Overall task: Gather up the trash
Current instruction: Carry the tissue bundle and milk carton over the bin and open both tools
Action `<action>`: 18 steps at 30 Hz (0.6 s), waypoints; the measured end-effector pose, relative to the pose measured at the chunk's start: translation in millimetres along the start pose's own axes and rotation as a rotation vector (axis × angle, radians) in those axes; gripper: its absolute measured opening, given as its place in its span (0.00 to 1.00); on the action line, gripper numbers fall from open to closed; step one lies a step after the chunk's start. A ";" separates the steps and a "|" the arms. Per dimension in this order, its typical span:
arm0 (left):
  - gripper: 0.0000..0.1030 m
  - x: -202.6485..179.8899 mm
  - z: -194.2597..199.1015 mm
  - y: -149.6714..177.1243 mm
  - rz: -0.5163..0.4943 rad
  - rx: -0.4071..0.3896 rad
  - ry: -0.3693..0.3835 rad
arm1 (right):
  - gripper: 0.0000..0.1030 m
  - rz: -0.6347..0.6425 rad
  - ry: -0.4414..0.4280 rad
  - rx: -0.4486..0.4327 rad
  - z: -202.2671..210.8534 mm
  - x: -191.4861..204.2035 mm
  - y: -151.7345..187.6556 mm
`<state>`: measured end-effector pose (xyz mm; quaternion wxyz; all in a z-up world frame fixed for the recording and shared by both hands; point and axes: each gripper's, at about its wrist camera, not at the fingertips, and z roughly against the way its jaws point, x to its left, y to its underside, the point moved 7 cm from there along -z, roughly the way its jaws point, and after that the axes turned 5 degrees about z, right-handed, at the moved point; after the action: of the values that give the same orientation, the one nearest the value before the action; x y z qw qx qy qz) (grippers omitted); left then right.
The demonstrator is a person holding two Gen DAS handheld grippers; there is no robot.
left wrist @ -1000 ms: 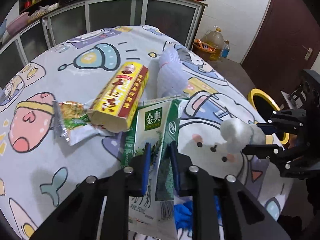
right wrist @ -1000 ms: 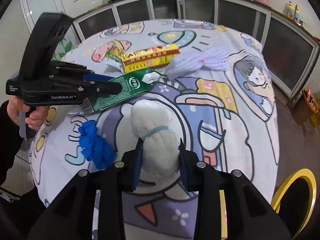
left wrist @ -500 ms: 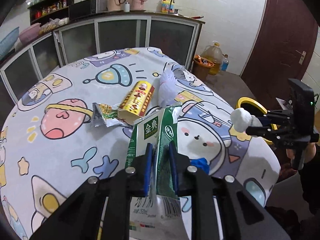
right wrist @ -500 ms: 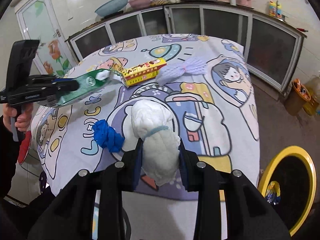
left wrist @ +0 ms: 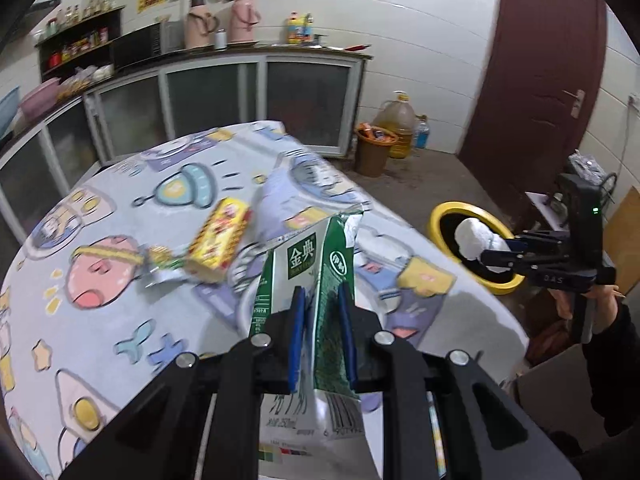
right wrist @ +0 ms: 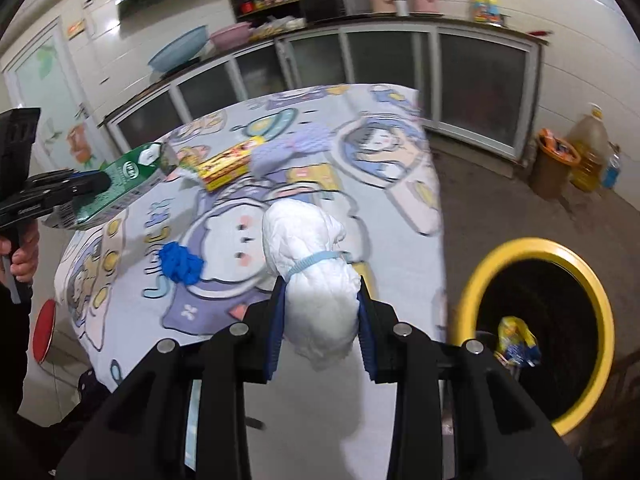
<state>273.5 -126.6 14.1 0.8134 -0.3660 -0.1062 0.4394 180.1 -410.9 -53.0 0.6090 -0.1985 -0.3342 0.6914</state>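
My left gripper (left wrist: 320,300) is shut on a green and white milk carton (left wrist: 308,264) and holds it in the air above the table. It also shows in the right wrist view (right wrist: 120,184). My right gripper (right wrist: 320,292) is shut on a white wad tied with a blue band (right wrist: 312,256), held off the table's edge near the yellow-rimmed trash bin (right wrist: 600,300). The left wrist view shows the wad (left wrist: 476,236) over the bin's rim (left wrist: 440,216). A yellow box (left wrist: 220,236), a snack wrapper (left wrist: 160,264), a lilac mesh bag (right wrist: 280,152) and a blue crumpled glove (right wrist: 180,264) lie on the table.
The round table carries a cartoon-printed cloth (left wrist: 120,320). A yellow wrapper (right wrist: 516,340) lies inside the bin. A brown bucket (left wrist: 374,148) and an oil jug (left wrist: 400,120) stand by the cabinets. A dark red door (left wrist: 552,60) is at the right.
Both grippers have risen and pulled back from the table with their loads. The right gripper has swung right, bringing the white wad toward the yellow bin.
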 end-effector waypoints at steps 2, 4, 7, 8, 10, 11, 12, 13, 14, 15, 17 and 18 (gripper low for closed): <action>0.15 -18.6 -7.9 -6.4 -0.020 0.002 0.029 | 0.30 -0.031 0.032 -0.007 7.6 -18.0 5.5; 0.15 -38.3 -16.7 -12.5 -0.043 0.005 0.058 | 0.30 -0.071 0.063 -0.015 16.6 -39.8 12.5; 0.15 -72.4 -33.7 -22.1 -0.085 0.013 0.110 | 0.30 -0.117 0.112 -0.025 28.5 -67.9 22.2; 0.15 -85.2 -40.7 -26.3 -0.099 0.016 0.129 | 0.30 -0.131 0.127 -0.028 31.8 -76.3 25.1; 0.15 -103.0 -50.6 -30.9 -0.113 0.023 0.164 | 0.30 -0.161 0.157 -0.035 38.8 -93.4 31.4; 0.15 -115.3 -57.9 -34.5 -0.123 0.028 0.185 | 0.30 -0.180 0.177 -0.038 42.4 -103.7 35.1; 0.15 -125.8 -64.5 -37.4 -0.134 0.031 0.198 | 0.30 -0.195 0.197 -0.040 45.1 -113.3 38.8; 0.15 -135.2 -70.6 -39.7 -0.144 0.033 0.210 | 0.30 -0.205 0.209 -0.039 46.7 -119.5 41.5; 0.15 -147.6 -79.1 -42.5 -0.154 0.039 0.231 | 0.30 -0.225 0.225 -0.038 48.4 -129.0 45.5; 0.15 -157.2 -86.4 -45.0 -0.157 0.046 0.250 | 0.30 -0.243 0.236 -0.037 49.4 -136.5 48.9; 0.15 -173.7 -100.1 -49.6 -0.158 0.057 0.282 | 0.30 -0.270 0.264 -0.027 49.2 -151.2 55.5; 0.15 -182.0 -107.0 -51.8 -0.160 0.059 0.293 | 0.30 -0.277 0.282 -0.023 48.8 -157.1 58.4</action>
<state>251.8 -342.4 1.0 0.8630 -0.3923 -0.0021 0.3182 133.6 -576.8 -80.9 0.7368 -0.2523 -0.2775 0.5626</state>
